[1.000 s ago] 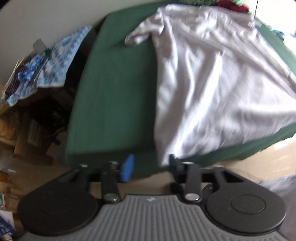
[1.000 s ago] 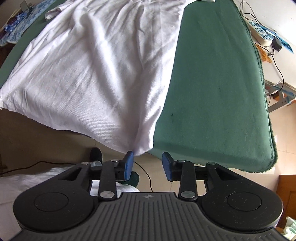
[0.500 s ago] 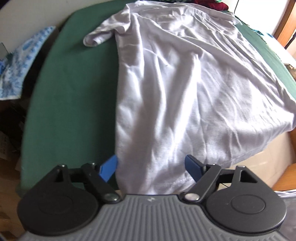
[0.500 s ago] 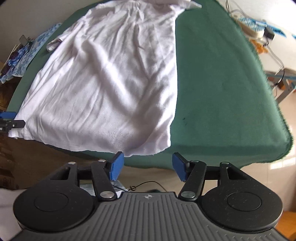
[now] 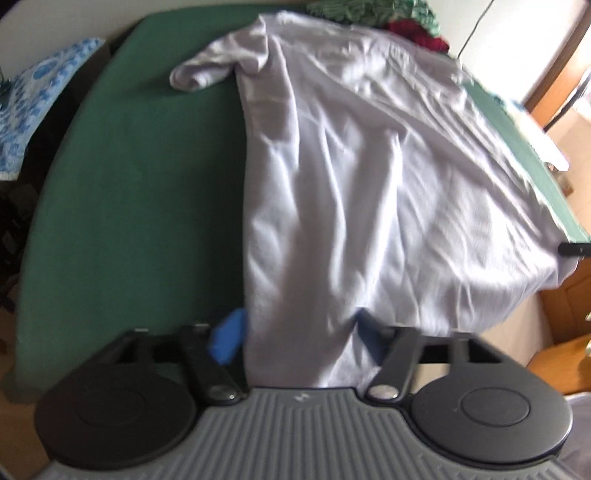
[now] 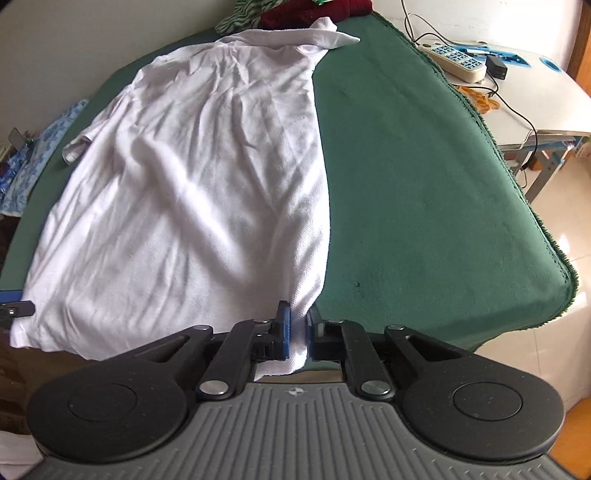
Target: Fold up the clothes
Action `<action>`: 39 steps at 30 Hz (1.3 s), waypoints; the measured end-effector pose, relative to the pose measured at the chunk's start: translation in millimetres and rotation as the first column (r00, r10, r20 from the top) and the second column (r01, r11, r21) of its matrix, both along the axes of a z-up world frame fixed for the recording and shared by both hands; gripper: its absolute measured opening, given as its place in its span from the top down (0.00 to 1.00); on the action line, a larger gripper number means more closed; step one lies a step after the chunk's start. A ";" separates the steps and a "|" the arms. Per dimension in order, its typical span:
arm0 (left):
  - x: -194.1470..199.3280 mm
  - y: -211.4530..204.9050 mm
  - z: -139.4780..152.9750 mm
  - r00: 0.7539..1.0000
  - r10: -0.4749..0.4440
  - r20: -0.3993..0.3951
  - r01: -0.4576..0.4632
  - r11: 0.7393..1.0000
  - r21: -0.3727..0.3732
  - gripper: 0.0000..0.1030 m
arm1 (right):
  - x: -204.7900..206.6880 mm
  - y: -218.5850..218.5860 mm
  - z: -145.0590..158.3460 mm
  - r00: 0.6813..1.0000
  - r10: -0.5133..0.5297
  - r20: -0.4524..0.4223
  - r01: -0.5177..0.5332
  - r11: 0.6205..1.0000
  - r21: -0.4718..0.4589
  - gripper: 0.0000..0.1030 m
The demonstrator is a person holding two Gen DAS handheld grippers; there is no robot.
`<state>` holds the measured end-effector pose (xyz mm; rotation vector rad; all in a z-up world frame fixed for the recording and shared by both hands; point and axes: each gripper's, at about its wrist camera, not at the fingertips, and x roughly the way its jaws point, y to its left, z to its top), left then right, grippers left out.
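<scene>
Since half a second ago the right gripper (image 6: 298,328) has closed: its blue pads, then spread apart just short of the hem, now pinch the near right corner of the white polo shirt (image 6: 192,177), with a fold of fabric bunched between the jaws. The left gripper (image 5: 299,336) has pushed forward, so the shirt's near left hem corner now lies between its fingers; the jaws stand wide apart, one blue pad (image 5: 229,336) clear to the left of the fabric and the other partly hidden under it, and they are not clamped on the cloth.

The shirt lies flat and wrinkled on the green blanket (image 6: 424,184) that covers the table, collar at the far end, one short sleeve (image 5: 203,72) sticking out to the left, and its hem hanging just over the near edge. Beyond the collar sits a heap of red and green clothes (image 6: 295,13). A white power strip (image 6: 456,61) with cables rests on a white surface to the right, and a blue patterned cloth (image 5: 40,99) lies off the table's left side.
</scene>
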<state>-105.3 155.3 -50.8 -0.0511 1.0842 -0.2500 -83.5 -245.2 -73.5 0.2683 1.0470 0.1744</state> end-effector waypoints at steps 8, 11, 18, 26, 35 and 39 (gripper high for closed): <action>-23.3 7.6 40.0 0.996 -0.021 0.091 0.023 1.000 -0.016 0.96 | -9.6 -15.0 36.4 0.997 0.050 0.055 -0.058 0.984 0.168 0.94; -37.2 21.5 64.9 0.992 -0.009 0.122 0.010 1.000 -0.005 0.96 | -25.0 -27.1 60.2 0.987 0.117 0.107 -0.138 0.967 0.216 0.94; -39.5 24.7 -6.7 0.990 0.013 -0.143 0.018 0.977 0.213 0.87 | -29.5 -13.1 -19.6 0.958 0.192 -0.215 -0.208 0.977 -0.056 0.90; -3.5 -16.1 38.4 0.997 -0.017 0.078 0.002 0.981 0.194 0.81 | 9.5 -2.4 1.5 0.961 0.259 -0.091 -0.251 0.963 0.098 0.56; 55.0 -60.9 1.9 0.997 0.008 0.071 -0.025 0.972 0.233 0.73 | 78.3 32.4 -34.1 0.977 0.215 0.013 -0.215 0.976 0.018 0.71; 41.0 -44.4 2.6 0.997 0.028 0.071 -0.050 0.944 0.327 0.67 | 100.1 -9.4 -38.8 0.993 0.115 0.019 -0.113 0.988 -0.104 0.75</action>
